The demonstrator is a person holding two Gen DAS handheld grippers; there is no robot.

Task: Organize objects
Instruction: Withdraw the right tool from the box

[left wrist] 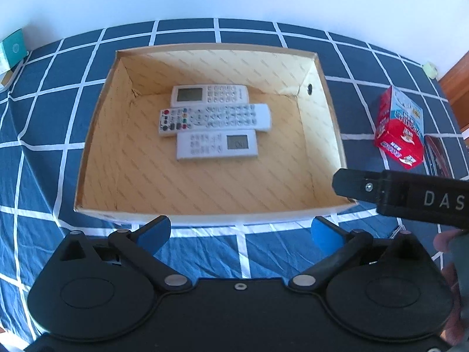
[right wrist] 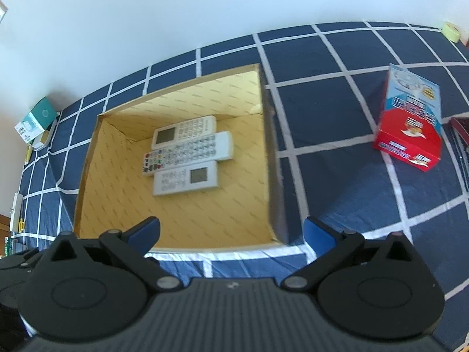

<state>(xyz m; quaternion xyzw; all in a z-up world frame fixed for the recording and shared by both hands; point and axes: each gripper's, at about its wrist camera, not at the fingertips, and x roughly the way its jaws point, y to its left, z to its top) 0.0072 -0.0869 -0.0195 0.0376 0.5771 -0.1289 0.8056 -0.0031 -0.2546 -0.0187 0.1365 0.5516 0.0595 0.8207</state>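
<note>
An open cardboard box [left wrist: 328,123] [right wrist: 271,158] sits on a blue checked cloth. Three white remote controls lie side by side on its floor: a far one with a screen [left wrist: 209,94] [right wrist: 184,130], a long middle one with coloured buttons [left wrist: 214,118] [right wrist: 187,152], and a near one with a screen [left wrist: 217,145] [right wrist: 186,179]. My left gripper [left wrist: 240,231] hangs open above the box's near wall, nothing between its blue pads. My right gripper [right wrist: 231,233] is open too, over the box's near right corner, empty. The right gripper's black finger [left wrist: 357,186] shows in the left wrist view.
A red and blue carton [left wrist: 400,129] [right wrist: 410,123] stands on the cloth right of the box, with a dark red item [left wrist: 436,155] [right wrist: 460,135] beyond it. A teal box [left wrist: 13,50] [right wrist: 36,120] lies at the far left, a pale tape roll [left wrist: 429,69] [right wrist: 451,30] at the far right.
</note>
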